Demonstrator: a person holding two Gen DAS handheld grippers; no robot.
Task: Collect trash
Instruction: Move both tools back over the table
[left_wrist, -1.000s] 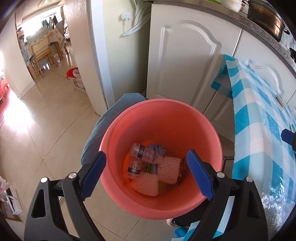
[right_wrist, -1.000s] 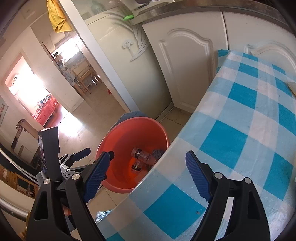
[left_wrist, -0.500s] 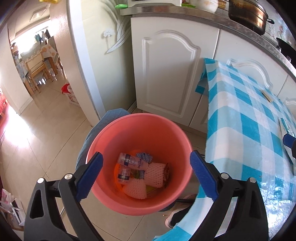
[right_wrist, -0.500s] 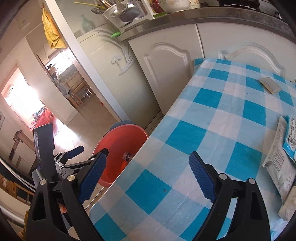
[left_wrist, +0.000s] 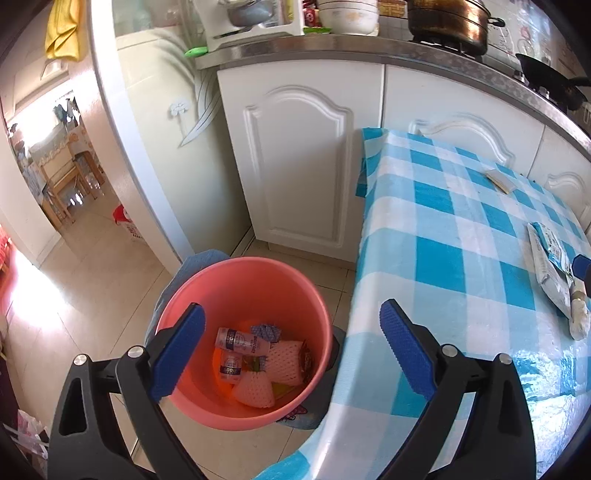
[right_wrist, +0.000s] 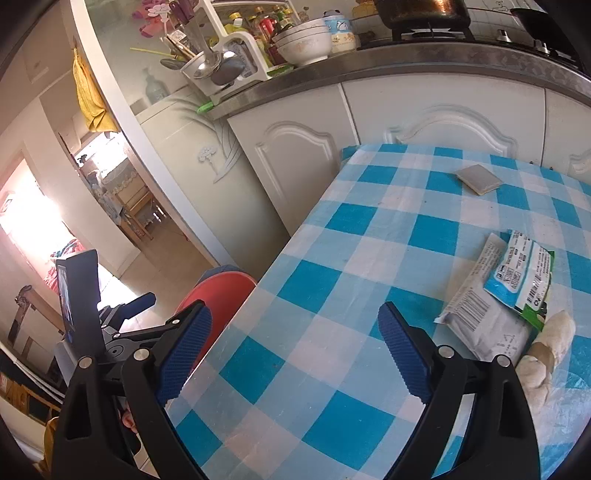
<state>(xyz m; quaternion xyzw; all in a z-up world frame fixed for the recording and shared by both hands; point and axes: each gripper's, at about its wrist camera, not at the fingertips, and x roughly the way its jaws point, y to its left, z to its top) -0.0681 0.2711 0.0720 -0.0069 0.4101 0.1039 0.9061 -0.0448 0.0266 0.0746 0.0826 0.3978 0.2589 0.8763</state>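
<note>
- Trash splits two ways: bottles (left_wrist: 242, 341) and foam nets (left_wrist: 284, 356) lie in the bucket (left_wrist: 207, 291), low centre of the left view, while wrappers (right_wrist: 491, 299) wait on the table (right_wrist: 332, 236) at the right of the right view.
- Bucket sits on the floor tight against the table's edge, likely so scraps can go straight over the side.
- White wrapper lies flat with a blue-green packet (right_wrist: 524, 273) overlapping its upper end; a pale crumpled wad (right_wrist: 546, 350) touches their lower right.
- Small grey pad (right_wrist: 478, 179) rests well apart, upper right of that view; trash or not, I cannot tell.
- Left gripper (left_wrist: 291, 350) hangs above the bucket's mouth, fingers (left_wrist: 179, 350) spread wide, nothing between them, touching nothing.
- Right gripper (right_wrist: 295, 354) hovers over bare cloth left of the wrappers, its jaws have just been opening, pads (right_wrist: 402, 350) released and empty.
- Looks like a drop is done, and the wrappers seem next for the right side.
</note>
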